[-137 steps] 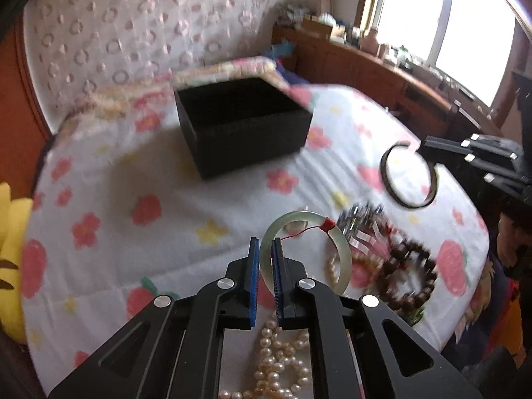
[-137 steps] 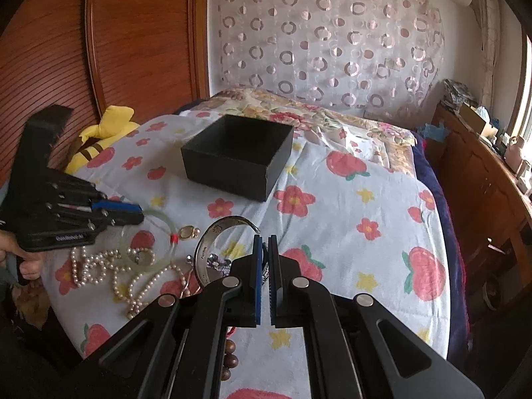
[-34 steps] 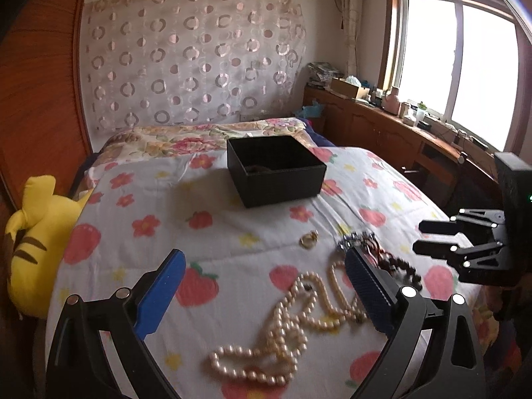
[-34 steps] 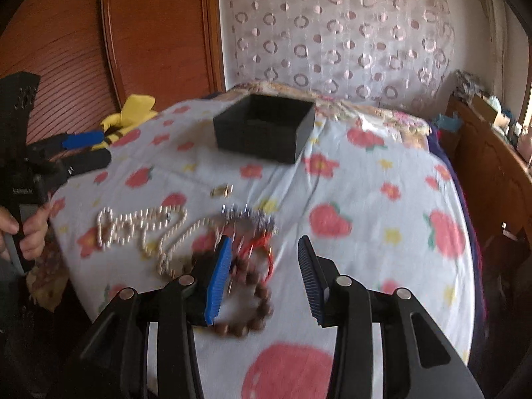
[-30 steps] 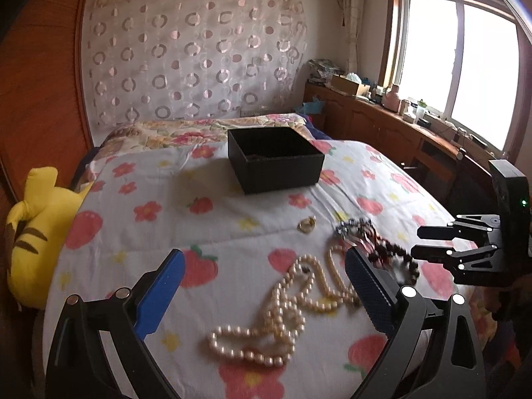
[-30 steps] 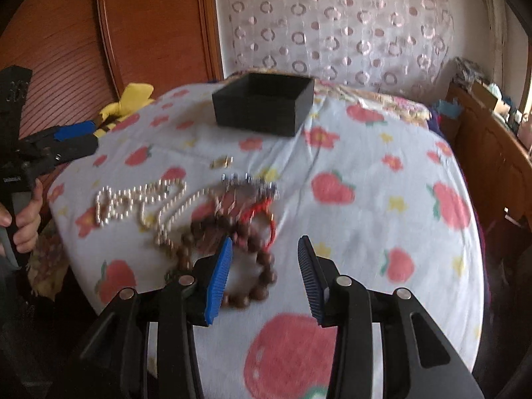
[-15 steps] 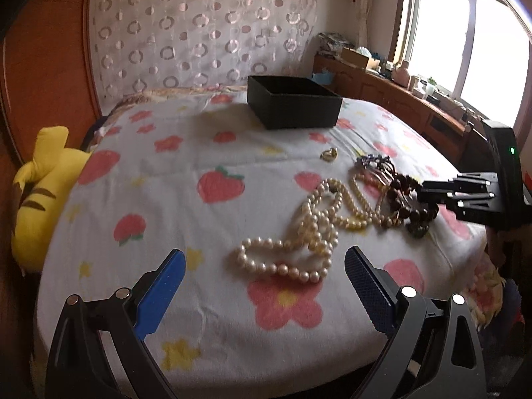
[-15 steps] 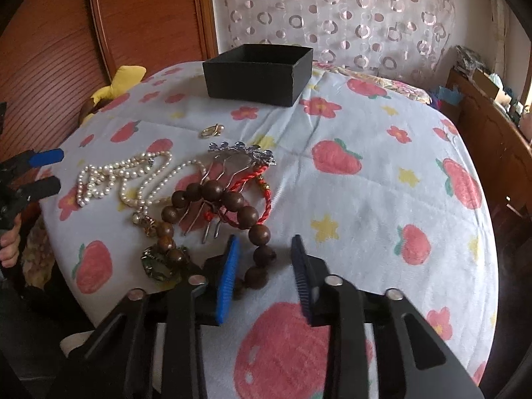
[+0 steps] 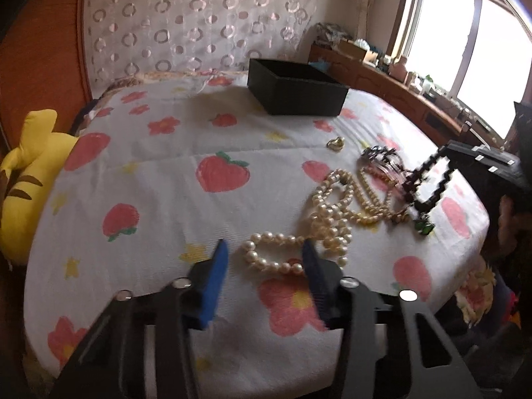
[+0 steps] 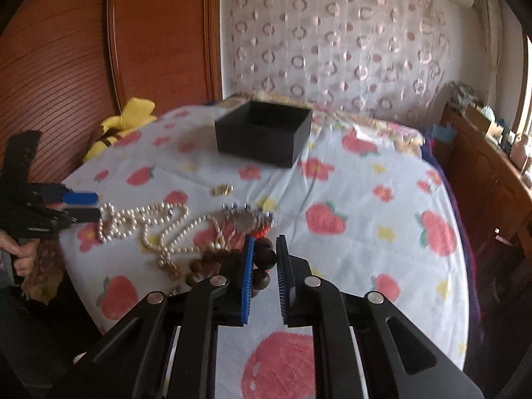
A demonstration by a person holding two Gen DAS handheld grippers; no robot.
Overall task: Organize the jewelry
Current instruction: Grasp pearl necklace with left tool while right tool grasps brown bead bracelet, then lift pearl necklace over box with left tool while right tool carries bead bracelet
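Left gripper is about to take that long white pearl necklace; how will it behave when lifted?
Probably floppy: the long white pearl necklace lies in loose tangled loops. Round beads may slip between the left gripper pads. Its far loops overlap other jewelry, so it might drag pieces along.

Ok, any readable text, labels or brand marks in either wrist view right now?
None readable.
Left gripper: a faint pale line of print on its body in the right wrist view, too blurred to read.
Black box, bedspread, pearl necklace: no text seen.
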